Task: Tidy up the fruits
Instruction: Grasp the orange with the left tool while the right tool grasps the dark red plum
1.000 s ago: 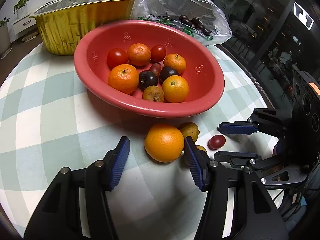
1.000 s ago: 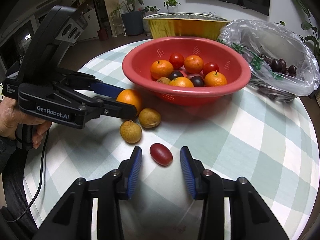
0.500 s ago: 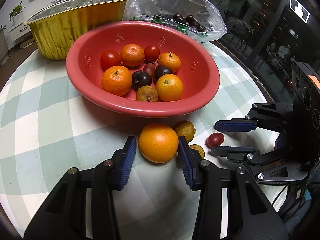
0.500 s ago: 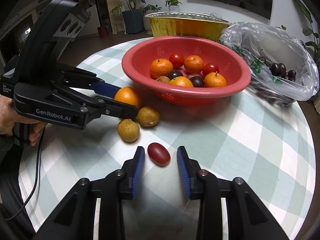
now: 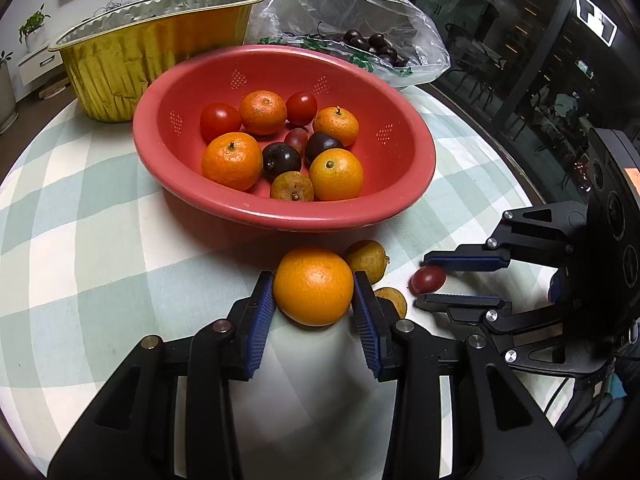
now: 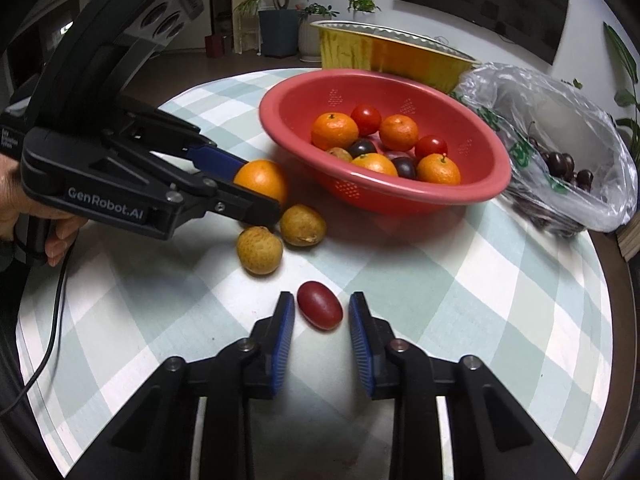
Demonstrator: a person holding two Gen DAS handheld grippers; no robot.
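A red colander bowl (image 5: 404,196) (image 6: 472,196) holds tangerines, cherry tomatoes, dark plums and a longan. In front of it on the checked cloth lie an orange (image 5: 313,286) (image 6: 262,180), two longans (image 6: 259,250) (image 6: 303,225) and a red grape tomato (image 6: 320,311) (image 5: 427,280). My left gripper (image 5: 313,298) is shut on the orange, both pads touching its sides. My right gripper (image 6: 320,320) is open with its jaws on either side of the grape tomato, small gaps showing.
A gold foil tray (image 5: 132,64) stands behind the bowl. A clear plastic bag of dark cherries (image 6: 560,160) lies at the back right. The round table's edge (image 6: 616,304) runs close on the right.
My left gripper has closed in from wide open onto the orange. My right gripper has narrowed around the grape tomato and moved slightly forward.
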